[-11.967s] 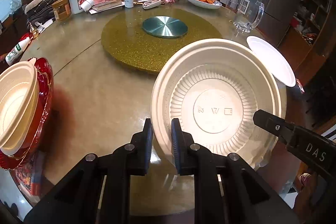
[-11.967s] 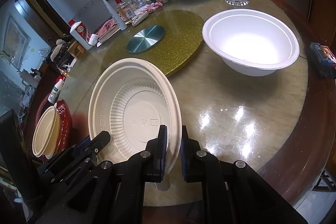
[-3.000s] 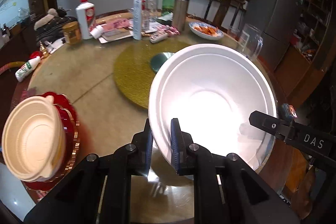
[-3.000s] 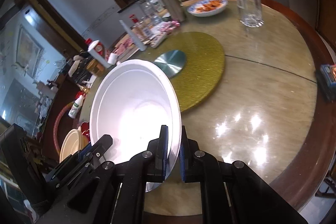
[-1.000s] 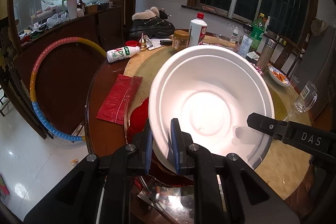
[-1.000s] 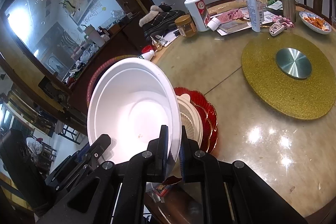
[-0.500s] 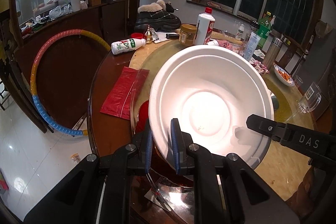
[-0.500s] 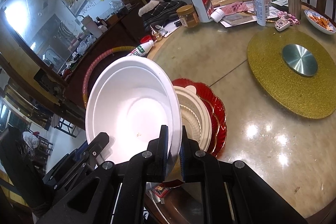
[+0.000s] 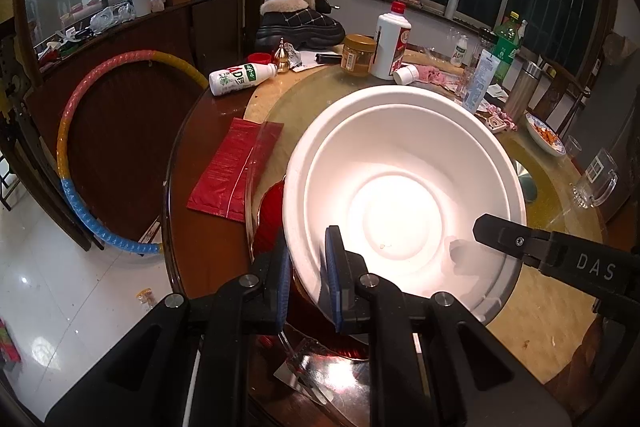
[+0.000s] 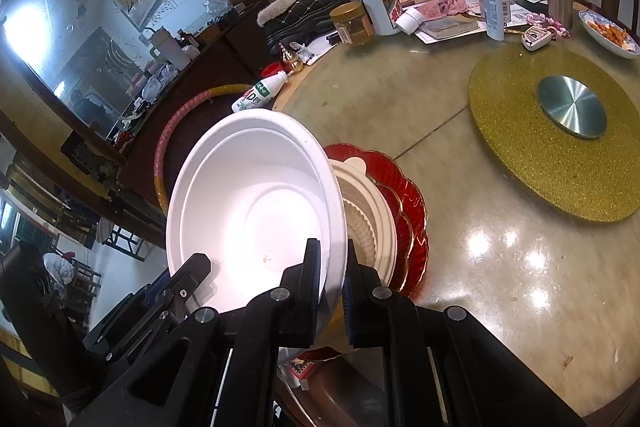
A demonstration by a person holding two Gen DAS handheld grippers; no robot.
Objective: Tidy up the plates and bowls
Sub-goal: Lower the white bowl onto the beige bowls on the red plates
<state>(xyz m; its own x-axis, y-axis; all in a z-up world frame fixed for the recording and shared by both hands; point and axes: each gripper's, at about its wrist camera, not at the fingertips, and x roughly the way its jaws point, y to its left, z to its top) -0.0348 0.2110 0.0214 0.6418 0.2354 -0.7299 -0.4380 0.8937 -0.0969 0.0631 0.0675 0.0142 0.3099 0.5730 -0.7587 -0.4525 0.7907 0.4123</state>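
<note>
Since twelve seconds ago the beige plate is out of both tools and a white bowl is carried instead, now above the red tray near the worktop edge. Bowl sits at 12 o'clock of the left tool, and at 11 o'clock of the right tool. Beige plates lie on the tray just under the bowl's rim. Open worktop lies toward 2 o'clock, before the gold turntable. Both tools are pressed together, each pinching the bowl's rim on opposite sides.
</note>
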